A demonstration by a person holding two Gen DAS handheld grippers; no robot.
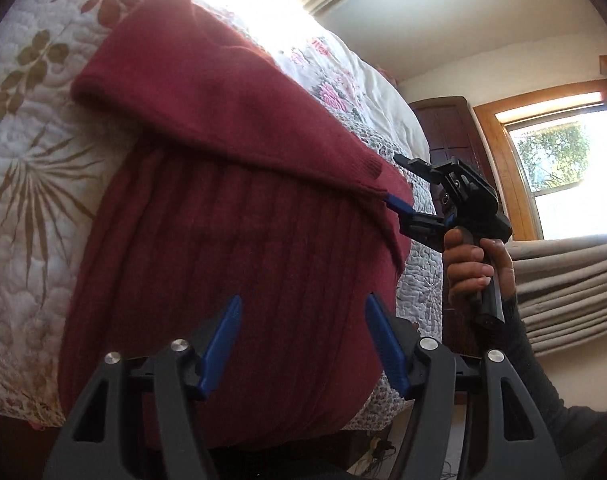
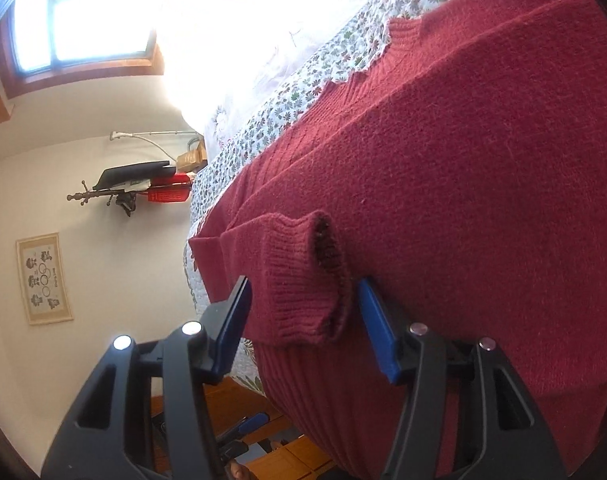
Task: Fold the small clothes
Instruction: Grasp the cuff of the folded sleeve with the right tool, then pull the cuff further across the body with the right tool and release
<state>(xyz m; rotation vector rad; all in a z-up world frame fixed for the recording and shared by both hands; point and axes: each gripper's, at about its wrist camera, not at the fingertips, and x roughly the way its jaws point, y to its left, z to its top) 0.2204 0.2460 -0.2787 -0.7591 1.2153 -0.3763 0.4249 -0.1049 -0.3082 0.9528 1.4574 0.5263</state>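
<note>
A dark red knit sweater (image 1: 231,216) lies on a quilted bed, one sleeve folded across its ribbed body. My left gripper (image 1: 303,320) hovers open over the lower body, with nothing between its blue fingers (image 1: 223,340). At the sweater's right edge, a hand (image 1: 471,264) holds my right gripper (image 1: 395,203), whose blue tip is at the sleeve end. In the right wrist view, the sweater (image 2: 463,168) fills the frame. The right gripper (image 2: 303,320) stands open, and the ribbed sleeve cuff (image 2: 299,276) sits between its spread fingers.
The bed has a white floral quilt (image 1: 35,184) on the left side and a small-flowered cover (image 2: 287,96) beyond the sweater. A window (image 1: 563,168) and stacked grey folds (image 1: 567,284) lie to the right. A wall shelf (image 2: 143,184) and wooden floor (image 2: 231,404) show past the bed's edge.
</note>
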